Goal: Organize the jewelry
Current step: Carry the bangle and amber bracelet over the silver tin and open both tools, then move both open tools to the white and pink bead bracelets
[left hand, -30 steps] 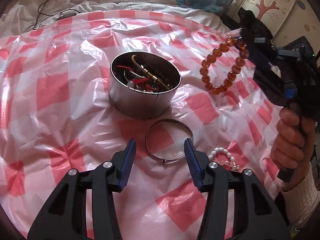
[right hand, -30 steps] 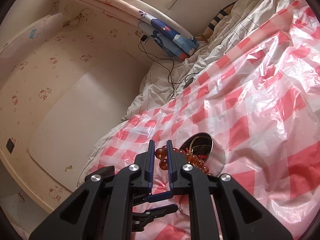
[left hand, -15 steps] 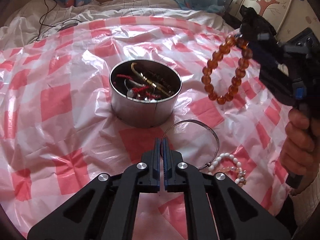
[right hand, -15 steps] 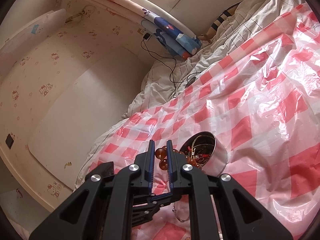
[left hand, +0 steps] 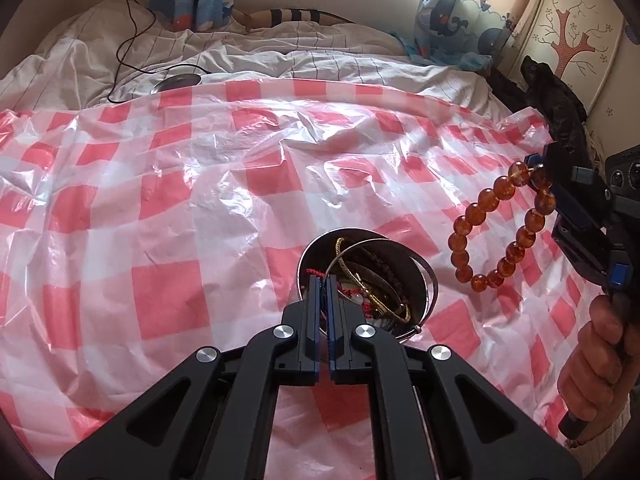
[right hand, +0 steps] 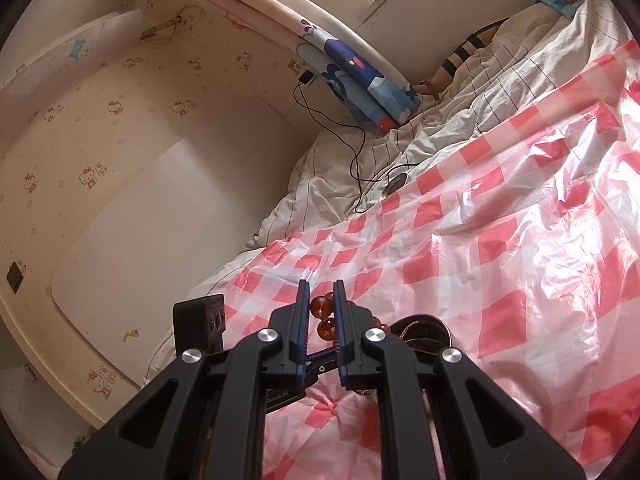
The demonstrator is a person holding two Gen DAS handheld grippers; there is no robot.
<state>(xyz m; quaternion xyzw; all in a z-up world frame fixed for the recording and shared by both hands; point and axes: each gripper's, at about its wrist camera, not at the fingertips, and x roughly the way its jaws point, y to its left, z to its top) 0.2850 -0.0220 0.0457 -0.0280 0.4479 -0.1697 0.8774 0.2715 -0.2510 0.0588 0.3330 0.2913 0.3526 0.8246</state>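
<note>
While the left gripper [left hand: 323, 280] sits clenched over the round metal tin [left hand: 416, 280], its two fingers pinch a thin silver bangle [left hand: 430, 276] that hangs tilted across the tin's open mouth, part of its loop inside, part curving outside the right rim. Down in the tin there's a tangle already: a gold bangle [left hand: 376, 300], a red cord [left hand: 352, 292] and some darker pieces too jumbled to tell apart.

Over on the right of the left wrist view, the right gripper [left hand: 538, 170] is up in the air, grasping an amber bead bracelet [left hand: 496, 224] by its top beads. The loop dangles free below the fingers, clear of the sheet, up and to the right of the tin and apart from it. The person's right hand [left hand: 596, 364] wraps the handle lower down.

Switch to the right wrist view and you get it close: right gripper [right hand: 321, 308] closed on two amber beads [right hand: 322, 316], more beads trailing off behind the right finger, the tin [right hand: 426, 330] just peeking out beyond.

All of it happens over a bed, spread with a crinkled pink-and-white checked plastic sheet [left hand: 168, 216], with a white quilt [left hand: 280, 60] bunched at the far end and a black cable [left hand: 132, 32] running across it.
</note>
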